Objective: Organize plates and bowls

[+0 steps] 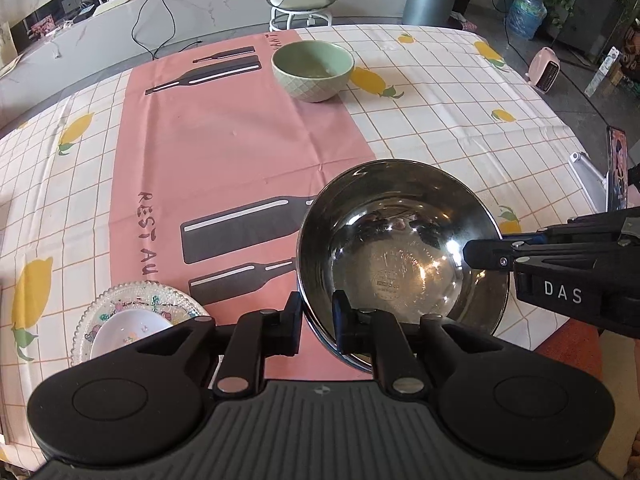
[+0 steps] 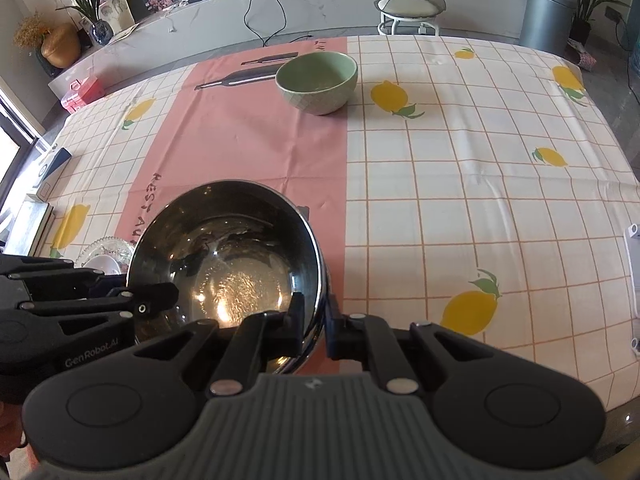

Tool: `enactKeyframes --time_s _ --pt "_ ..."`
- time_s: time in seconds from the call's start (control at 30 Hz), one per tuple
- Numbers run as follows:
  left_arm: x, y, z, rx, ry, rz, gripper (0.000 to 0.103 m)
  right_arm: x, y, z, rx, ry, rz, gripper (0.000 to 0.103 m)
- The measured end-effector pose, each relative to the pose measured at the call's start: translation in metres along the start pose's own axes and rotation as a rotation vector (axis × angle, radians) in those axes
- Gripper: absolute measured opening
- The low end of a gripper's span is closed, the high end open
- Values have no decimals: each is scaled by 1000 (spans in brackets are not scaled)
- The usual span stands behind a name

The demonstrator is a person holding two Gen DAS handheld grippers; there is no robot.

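Note:
A shiny steel bowl (image 1: 400, 248) is held between both grippers above the near part of the table. My left gripper (image 1: 318, 320) is shut on its left rim, one finger inside and one outside. My right gripper (image 2: 314, 320) is shut on its right rim (image 2: 316, 264) the same way; it also shows in the left wrist view (image 1: 484, 254). A green bowl (image 1: 313, 70) stands upright at the far middle of the table (image 2: 317, 80). A clear glass plate (image 1: 120, 300) with a small white dish (image 1: 128, 332) on it lies at the near left.
The table carries a lemon-print cloth (image 2: 480, 160) with a pink runner (image 1: 224, 152). A white object (image 2: 634, 264) lies at the right edge. A stool (image 2: 410, 10) and a grey bin (image 2: 548, 8) stand beyond the far edge.

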State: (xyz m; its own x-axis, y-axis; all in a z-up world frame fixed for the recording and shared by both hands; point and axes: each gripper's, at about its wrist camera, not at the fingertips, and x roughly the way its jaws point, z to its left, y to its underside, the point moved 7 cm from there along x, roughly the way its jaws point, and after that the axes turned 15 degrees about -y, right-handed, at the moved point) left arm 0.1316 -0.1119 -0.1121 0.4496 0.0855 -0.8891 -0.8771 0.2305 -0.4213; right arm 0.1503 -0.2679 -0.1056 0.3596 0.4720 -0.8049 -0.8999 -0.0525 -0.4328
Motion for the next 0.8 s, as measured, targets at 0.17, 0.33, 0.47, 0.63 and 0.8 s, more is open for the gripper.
enactKeyframes --time_s 0.17,0.33,0.47,0.63,0.8 --pt "1 0 1 1 20 9 23 2 -1 -3 3 -4 7 8" --pt "-4 -2 6 -18 35 -7 23 3 -1 -1 -15 5 13 8" --pt "-8 -5 12 -50 57 -21 23 1 -1 -1 -16 7 1 12" --pt "-14 -11 21 -89 55 -64 27 -8 -4 2 -32 19 -40 22" --pt "-20 -24 29 -104 44 -145 34 -13 -11 7 -107 58 -101 22"
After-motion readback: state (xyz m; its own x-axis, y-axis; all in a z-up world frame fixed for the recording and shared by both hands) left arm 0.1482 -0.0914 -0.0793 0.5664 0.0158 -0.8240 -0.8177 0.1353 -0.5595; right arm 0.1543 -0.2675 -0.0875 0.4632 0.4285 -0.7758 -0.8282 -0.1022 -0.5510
